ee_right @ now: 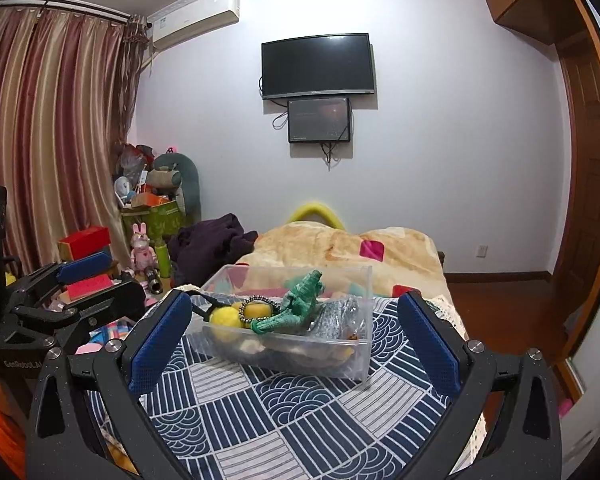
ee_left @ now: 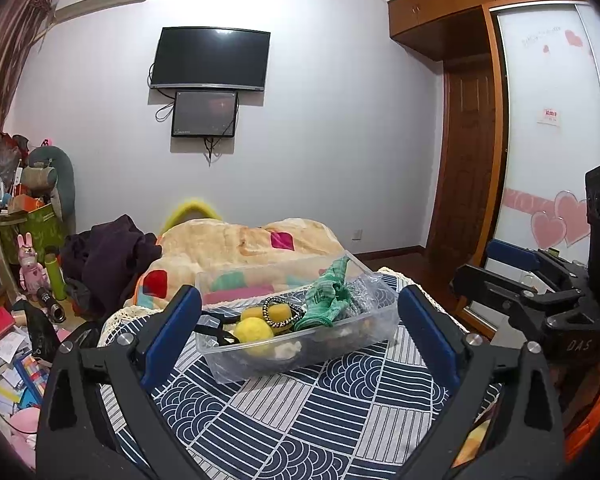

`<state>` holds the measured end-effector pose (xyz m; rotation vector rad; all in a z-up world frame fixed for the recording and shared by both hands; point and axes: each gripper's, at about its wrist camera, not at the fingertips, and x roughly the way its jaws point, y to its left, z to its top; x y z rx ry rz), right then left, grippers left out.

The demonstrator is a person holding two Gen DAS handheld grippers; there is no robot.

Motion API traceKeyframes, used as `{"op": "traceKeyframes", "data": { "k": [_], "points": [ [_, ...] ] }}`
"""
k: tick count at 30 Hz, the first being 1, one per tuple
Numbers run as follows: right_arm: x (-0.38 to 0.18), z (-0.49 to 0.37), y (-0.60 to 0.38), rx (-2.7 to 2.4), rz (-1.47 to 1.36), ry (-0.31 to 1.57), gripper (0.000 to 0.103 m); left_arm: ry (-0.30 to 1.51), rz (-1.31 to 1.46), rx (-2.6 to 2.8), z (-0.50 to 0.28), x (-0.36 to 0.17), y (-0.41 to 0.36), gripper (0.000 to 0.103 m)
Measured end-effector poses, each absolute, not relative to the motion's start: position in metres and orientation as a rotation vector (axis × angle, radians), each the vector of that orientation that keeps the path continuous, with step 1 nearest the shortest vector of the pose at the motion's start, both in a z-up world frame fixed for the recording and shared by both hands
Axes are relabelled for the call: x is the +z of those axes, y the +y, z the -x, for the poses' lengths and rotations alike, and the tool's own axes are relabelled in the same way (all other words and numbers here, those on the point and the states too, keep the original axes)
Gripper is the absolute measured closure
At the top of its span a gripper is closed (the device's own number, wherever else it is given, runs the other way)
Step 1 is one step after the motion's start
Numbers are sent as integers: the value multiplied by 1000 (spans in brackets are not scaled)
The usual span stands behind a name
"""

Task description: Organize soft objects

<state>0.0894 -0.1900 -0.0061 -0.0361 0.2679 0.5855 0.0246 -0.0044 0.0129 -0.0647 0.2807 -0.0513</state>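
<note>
A clear plastic bin (ee_left: 300, 354) (ee_right: 358, 354) stands on the blue-and-white patterned cloth (ee_left: 300, 412) (ee_right: 284, 412). It holds a yellow ball (ee_left: 253, 330) (ee_right: 225, 317), a yellow sponge (ee_left: 281, 314) (ee_right: 258, 311), a beaded bracelet (ee_left: 283, 311) (ee_right: 256, 308), a green knitted piece (ee_left: 327, 300) (ee_right: 296, 304) and a grey mesh piece (ee_left: 360, 294) (ee_right: 334, 316). My left gripper (ee_left: 300, 336) is open and empty, just short of the bin. My right gripper (ee_right: 294, 336) is open and empty, also short of the bin.
A patchwork blanket (ee_left: 236, 248) (ee_right: 340, 248) lies behind the bin, dark clothes (ee_left: 108, 256) (ee_right: 212, 240) to its left. Books and toys (ee_left: 16, 344) clutter the floor at left. The wardrobe (ee_left: 548, 120) stands at right. The other gripper shows at each view's edge (ee_left: 548, 292) (ee_right: 60, 300).
</note>
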Motion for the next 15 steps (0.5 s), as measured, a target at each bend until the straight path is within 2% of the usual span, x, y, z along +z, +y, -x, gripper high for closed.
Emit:
{"op": "traceKeyframes", "data": {
  "k": [15],
  "points": [
    [-5, -84, -186, 597, 40, 273, 0, 278, 70, -48, -23, 13, -3, 2]
  ]
}}
